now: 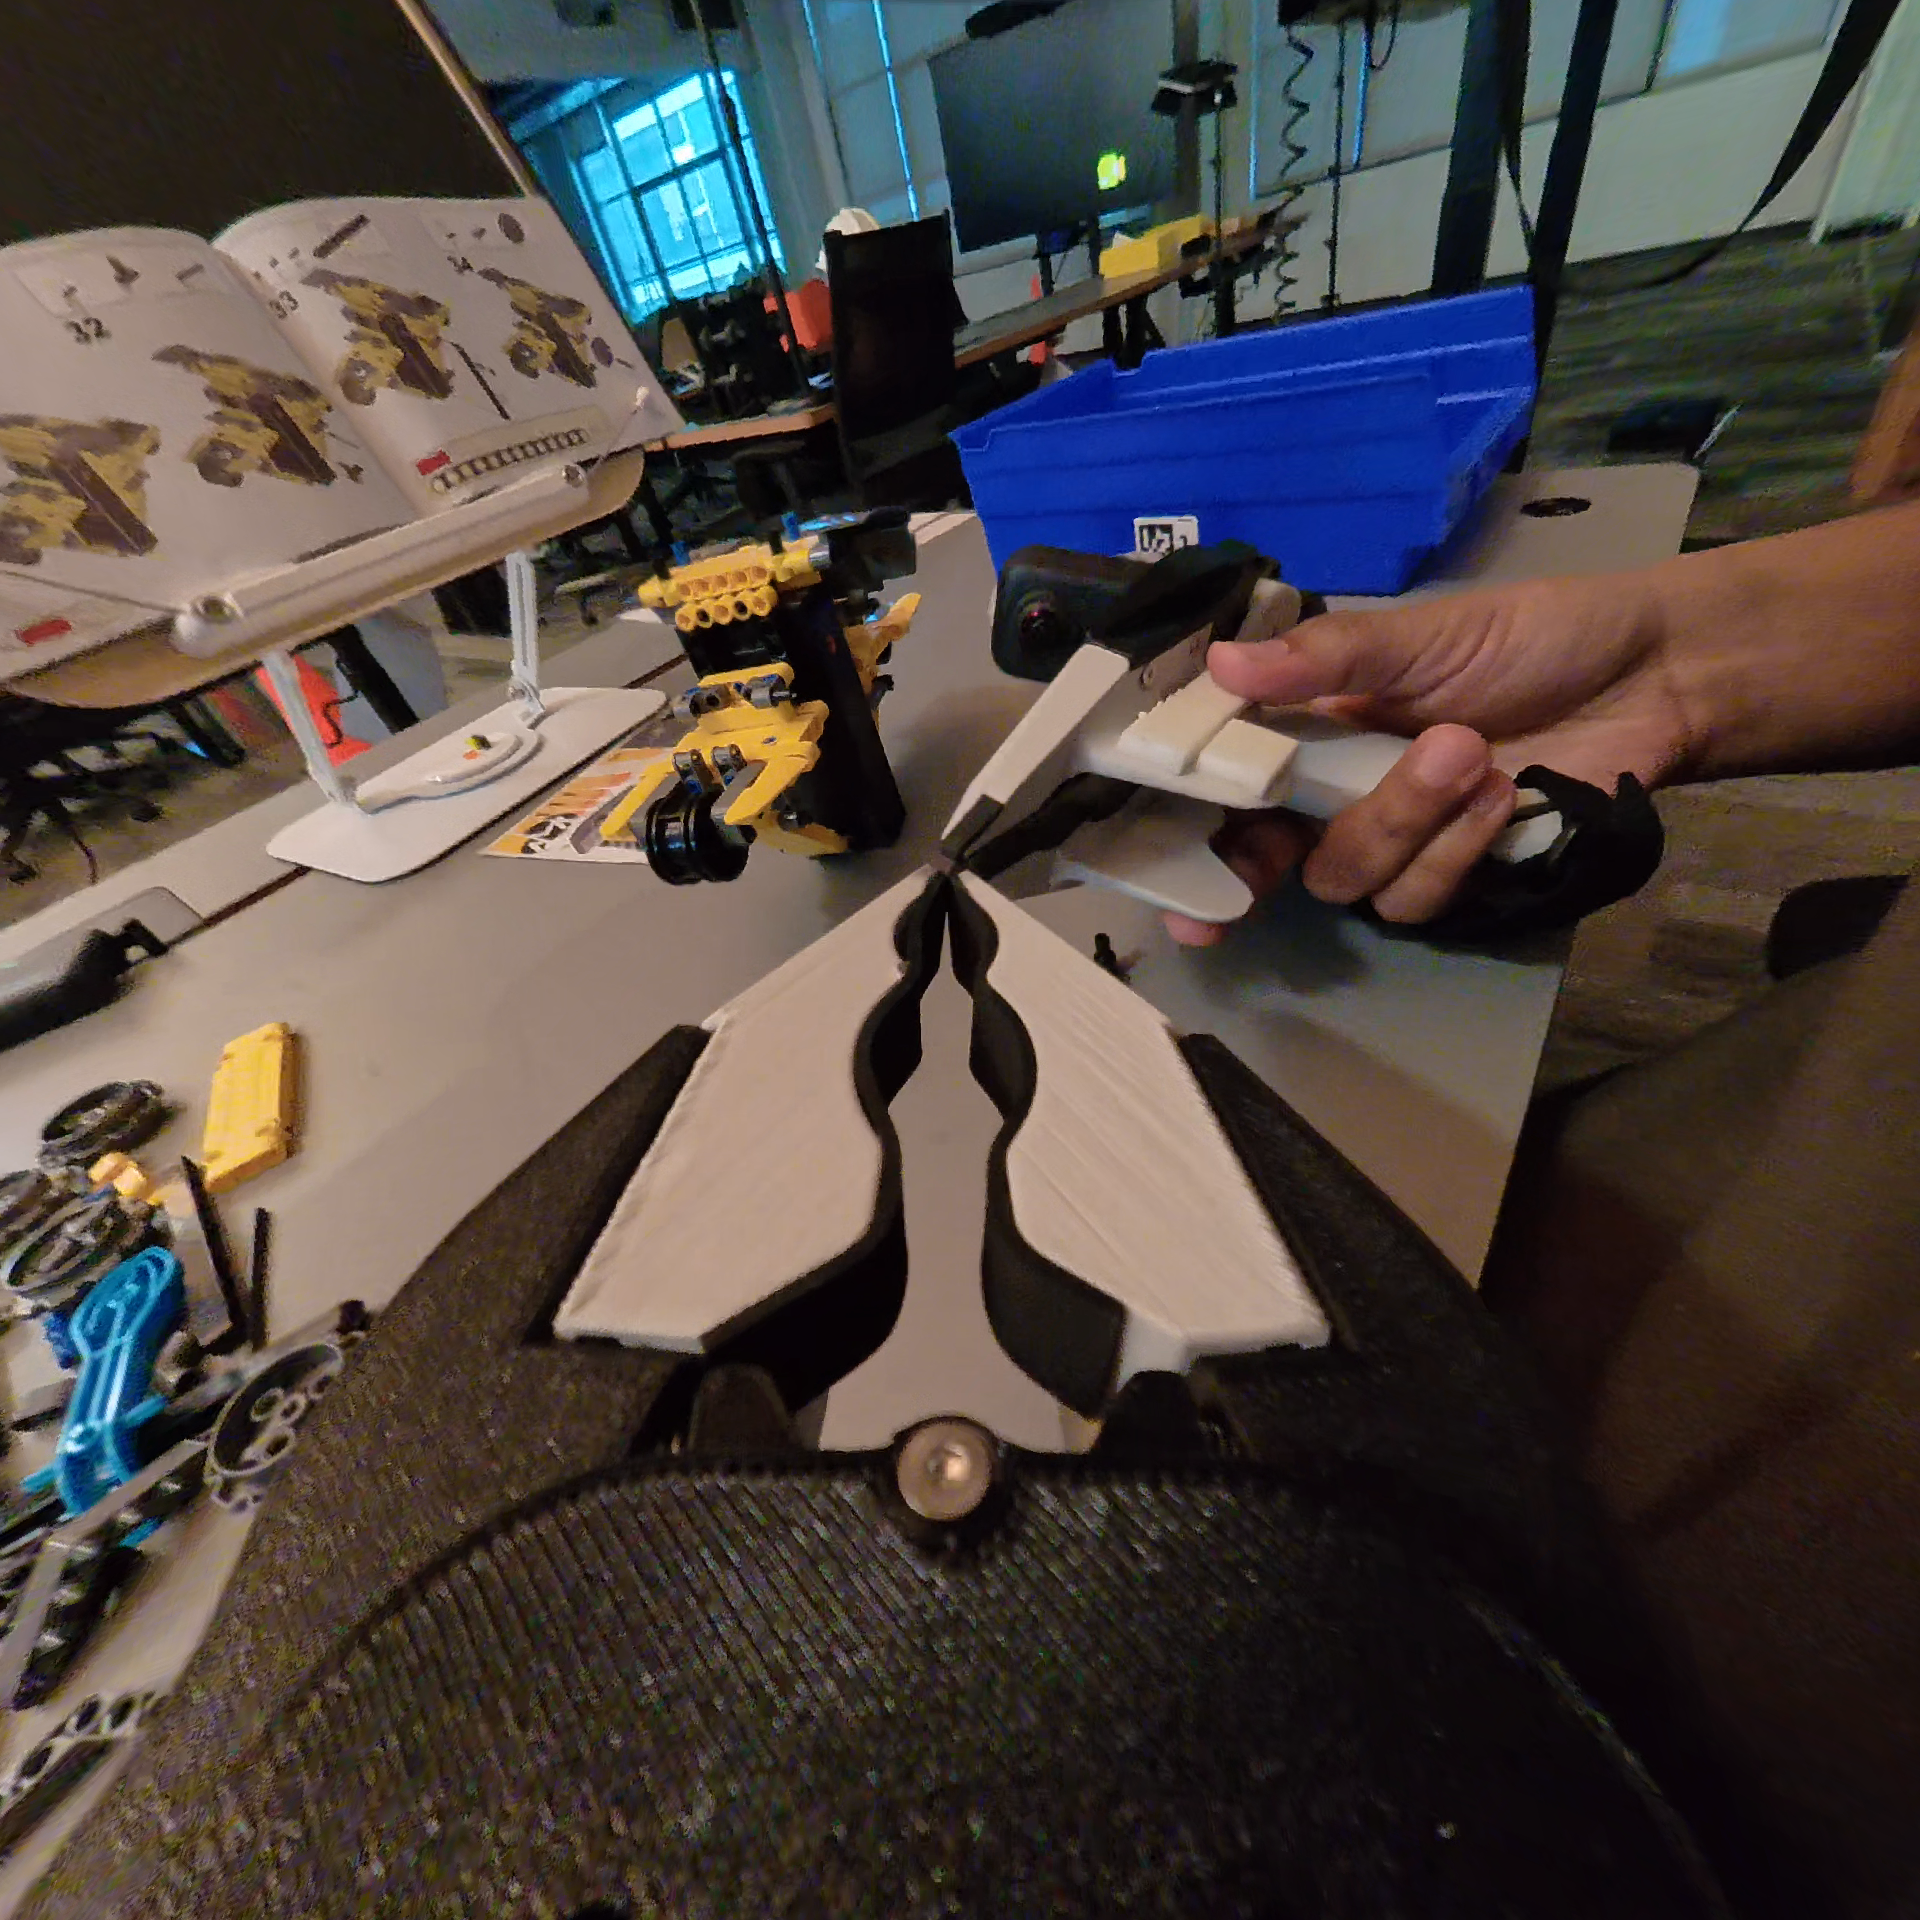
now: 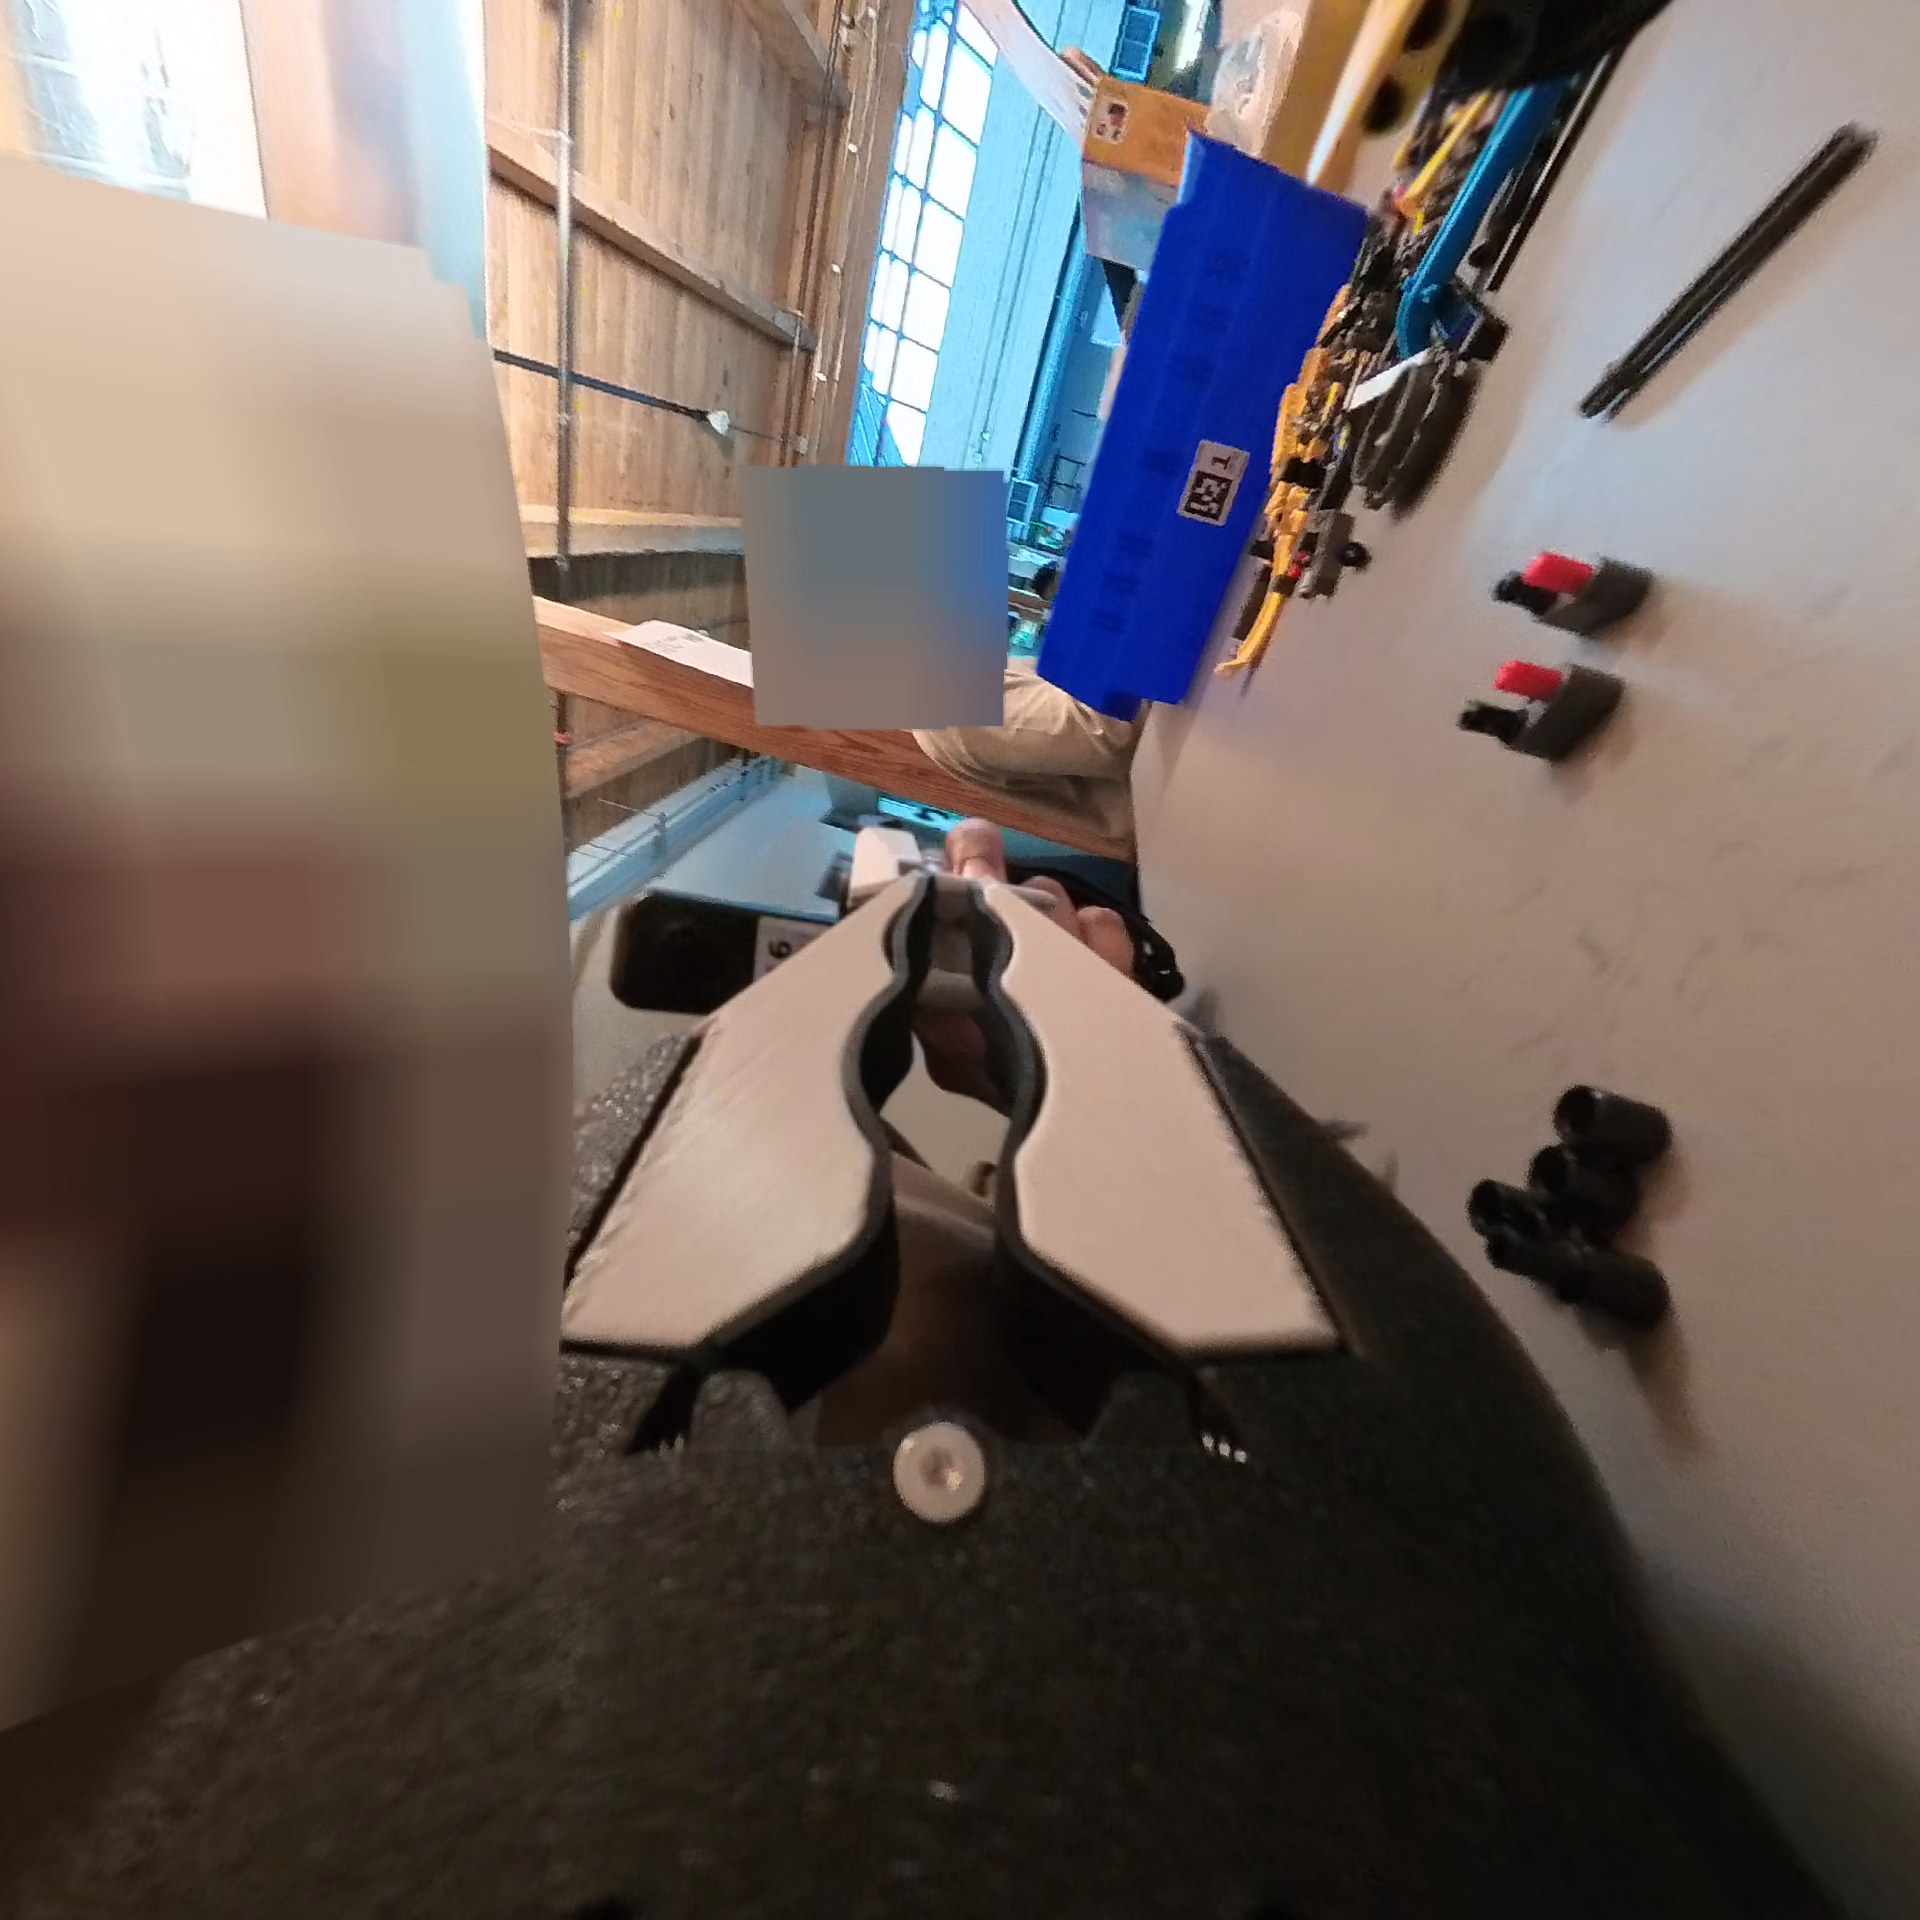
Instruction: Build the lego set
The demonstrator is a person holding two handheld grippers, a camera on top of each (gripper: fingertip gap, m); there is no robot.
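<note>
My left gripper hovers over the grey table with its pads pressed together. My right gripper, held by a hand, comes in from the right and meets it tip to tip. A tiny grey piece sits where the tips meet. In the right wrist view, which is turned sideways, my right gripper shows a narrow gap at its tips, and the left gripper's black camera lies just beyond. A yellow and black brick model stands behind the tips.
An open instruction booklet rests on a white stand at the left. A blue bin stands at the back right. Loose parts lie at the left: a yellow panel, a blue piece, black rings. Black pins and red-tipped pieces lie apart. My left and right fingertips are right by each other.
</note>
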